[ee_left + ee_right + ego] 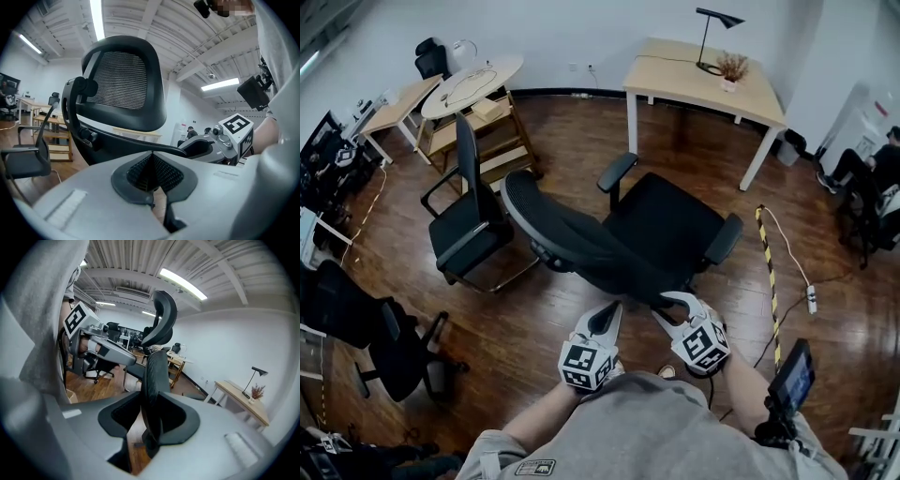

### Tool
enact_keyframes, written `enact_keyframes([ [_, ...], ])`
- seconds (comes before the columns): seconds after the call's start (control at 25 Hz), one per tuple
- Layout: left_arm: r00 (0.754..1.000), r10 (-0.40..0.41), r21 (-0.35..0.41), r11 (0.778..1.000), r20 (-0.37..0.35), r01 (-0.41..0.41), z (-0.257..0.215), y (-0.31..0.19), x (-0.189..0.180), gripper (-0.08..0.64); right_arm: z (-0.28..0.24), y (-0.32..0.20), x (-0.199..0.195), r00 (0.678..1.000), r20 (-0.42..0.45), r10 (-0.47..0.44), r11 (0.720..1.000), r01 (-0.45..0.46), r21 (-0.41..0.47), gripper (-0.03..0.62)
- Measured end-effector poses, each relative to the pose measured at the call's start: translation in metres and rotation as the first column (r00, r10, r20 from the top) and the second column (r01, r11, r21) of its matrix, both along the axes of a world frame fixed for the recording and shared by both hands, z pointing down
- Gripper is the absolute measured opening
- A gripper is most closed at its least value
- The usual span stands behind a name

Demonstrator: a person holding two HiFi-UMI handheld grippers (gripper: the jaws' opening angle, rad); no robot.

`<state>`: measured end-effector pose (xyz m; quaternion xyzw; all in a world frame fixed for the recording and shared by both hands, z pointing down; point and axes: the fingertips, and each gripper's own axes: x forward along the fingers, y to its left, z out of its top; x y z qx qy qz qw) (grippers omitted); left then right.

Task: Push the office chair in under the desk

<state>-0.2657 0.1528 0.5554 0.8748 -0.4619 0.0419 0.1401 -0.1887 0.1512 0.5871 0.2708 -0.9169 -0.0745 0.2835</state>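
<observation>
The black office chair (656, 230) stands in the middle of the wooden floor (581, 131), its mesh back turned toward the person and its seat facing 1 o'clock; the pale worktop (675, 80) on white legs lies at 1 o'clock from it, well apart, with bare floor between, so the chair is not under it; a black lamp (710, 37) and a small dried plant (731, 67) stand on the worktop's far side

Both claws sit at 6 o'clock of the chair, low on its back; the left claw (607, 317) has its two dark pads brought together to a point, nothing between them, and in the left gripper view the left claw (152, 157) has its tips right at the dark lower frame of the chair (124, 89), whose headrest rises at 12 o'clock; whether the tips actually press on the frame I cannot tell

The right claw (667, 307) is closed around the edge of the chair back; in the right gripper view the right claw (150, 401) has the narrow mesh edge of the chair (157, 366) standing upright between its pads, the right pad against it, the left pad meeting it near the tip with a sliver of floor showing lower down; the worktop (239, 397) shows at 3 o'clock in that view

A second black chair (469, 216) stands at 9 o'clock of the office chair, just beside it; a yellow-and-black cable strip (767, 272) runs along the floor at 4 o'clock
</observation>
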Motion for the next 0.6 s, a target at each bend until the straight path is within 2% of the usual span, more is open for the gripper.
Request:
enact_keyframes([
  [0.6,1.0,0.015,-0.01,1.0,0.011,-0.015,0.002,0.026,0.084,0.005,0.0,0.007,0.128,0.993,-0.05,-0.106,0.994,0.105,-0.026,0.144],
])
